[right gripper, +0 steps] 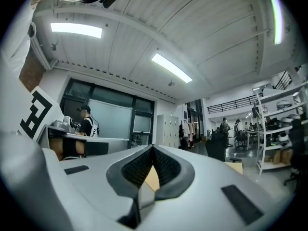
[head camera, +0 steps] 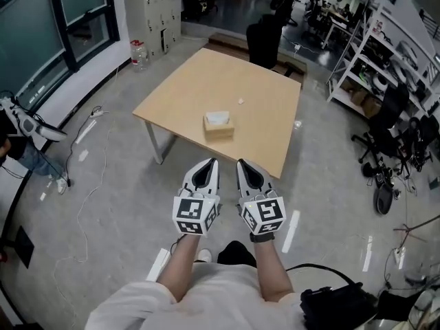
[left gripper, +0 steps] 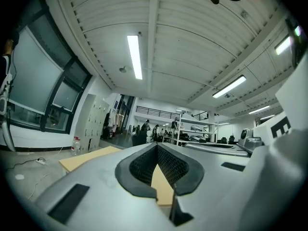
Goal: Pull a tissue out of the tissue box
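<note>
Cubes with black-and-white square markers sit nearest you, one on the back of each tool, held side by side above the grey concrete floor (head camera: 117,205). Your grey plastic left gripper (head camera: 212,161) is clenched: its own view (left gripper: 157,146) shows the dark ribbed pads meeting at the tip with nothing caught between them. Your grey plastic right gripper (head camera: 241,163) is closed the same way, tips together and empty in its own view (right gripper: 153,147). Both point level toward the light wooden square table (head camera: 265,126), whose near edge lies just beyond the tips. On that table, toward its near side, stands the tan rectangular tissue box (head camera: 218,128), upright and apart from both grippers, with a white tissue (head camera: 218,118) showing at its top opening. A small white scrap (head camera: 240,101) lies farther back on the tabletop, well apart from the box. Past the far edge stands a black office chair (head camera: 264,41). A clear plastic water bottle (head camera: 139,53) stands on the floor at the far left, near pale metal lockers (head camera: 161,12), and white metal shelving (head camera: 375,53) lines the right side.
</note>
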Tool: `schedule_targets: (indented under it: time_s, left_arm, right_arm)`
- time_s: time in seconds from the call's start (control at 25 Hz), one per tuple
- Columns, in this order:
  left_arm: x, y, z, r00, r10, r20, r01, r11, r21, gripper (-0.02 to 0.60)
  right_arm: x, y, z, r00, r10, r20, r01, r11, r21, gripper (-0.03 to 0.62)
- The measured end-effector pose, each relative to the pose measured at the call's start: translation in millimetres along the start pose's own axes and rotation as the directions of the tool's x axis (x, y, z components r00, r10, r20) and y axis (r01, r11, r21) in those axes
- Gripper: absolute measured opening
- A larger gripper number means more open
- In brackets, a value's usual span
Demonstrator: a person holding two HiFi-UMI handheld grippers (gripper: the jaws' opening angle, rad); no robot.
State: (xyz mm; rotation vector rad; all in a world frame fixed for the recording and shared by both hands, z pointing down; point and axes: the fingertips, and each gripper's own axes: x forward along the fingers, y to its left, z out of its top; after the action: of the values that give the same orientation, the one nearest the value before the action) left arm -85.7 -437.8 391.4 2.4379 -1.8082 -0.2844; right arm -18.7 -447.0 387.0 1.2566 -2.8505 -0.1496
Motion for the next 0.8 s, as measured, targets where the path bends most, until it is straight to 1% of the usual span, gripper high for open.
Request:
schedule_targets:
  time_s: [0.12,0.28,0.4,0.6,0.68,0.8]
  left_arm:
    - [23.3,18.7,-10.9,1.000,0.006,-0.018,-0.005,1.000,0.007,0.002]
    - [69.2,47.8,-23.8,0.999,0.020,-0.048,-0.019,0.999,0.028,0.002]
    - [106.7,75.2,-39.1,0.996,0.046,-0.079,-0.044,0.999,0.025,0.001]
    - [180.8,115.2,-67.2,0.987,0.081,-0.140,-0.077,0.996,0.036,0.002]
    - [209.7,130.0,-79.9,0.982,0.089,-0.165,-0.083,0.996,0.042,0.002]
    - [245.4,157.0,-97.0,0.972,0.109,-0.208,-0.104,0.994,0.032,0.002]
  right_arm:
    - [30.1,-13.1,-15.7,1.000,0.020,-0.018,-0.019,1.000,0.014,0.000]
    - [76.3,-44.0,-35.3,0.999,0.021,-0.029,-0.019,0.999,0.045,0.000]
    - [120.2,-70.5,-59.3,0.996,0.041,-0.075,-0.035,0.996,0.080,0.000]
    - [194.9,-114.5,-103.4,0.972,0.119,-0.204,-0.096,0.988,0.123,0.000]
    - [222.7,-135.6,-122.9,0.961,0.127,-0.246,-0.093,0.985,0.144,0.000]
    - [263.7,-160.7,-147.8,0.945,0.134,-0.298,-0.084,0.981,0.176,0.000]
